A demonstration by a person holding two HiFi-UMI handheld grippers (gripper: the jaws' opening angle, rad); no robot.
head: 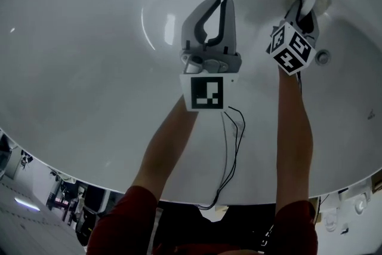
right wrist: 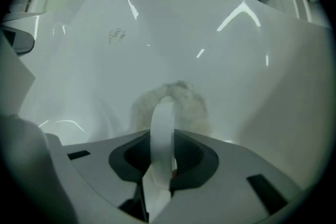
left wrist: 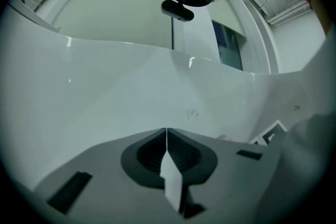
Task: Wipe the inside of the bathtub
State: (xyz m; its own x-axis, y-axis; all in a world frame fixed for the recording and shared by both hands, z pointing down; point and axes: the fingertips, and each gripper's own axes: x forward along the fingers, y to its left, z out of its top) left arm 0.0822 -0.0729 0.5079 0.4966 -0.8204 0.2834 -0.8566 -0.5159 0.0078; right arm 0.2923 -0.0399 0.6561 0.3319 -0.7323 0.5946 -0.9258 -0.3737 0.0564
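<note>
A dark pane [left wrist: 229, 45] shows at upper right. Dim, blurred clutter [head: 65, 200] stands on the grey floor [head: 18, 230].

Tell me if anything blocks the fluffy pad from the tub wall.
Nothing visible does. The right gripper, shut on the white handle, holds the fluffy pad seemingly against the bathtub's inner wall. The left gripper, shut and empty, hangs to its left.

Glossy white bathtub [head: 89, 68], round drain [head: 323, 57], open hall beyond rim, racks of equipment [head: 59, 199]
</note>
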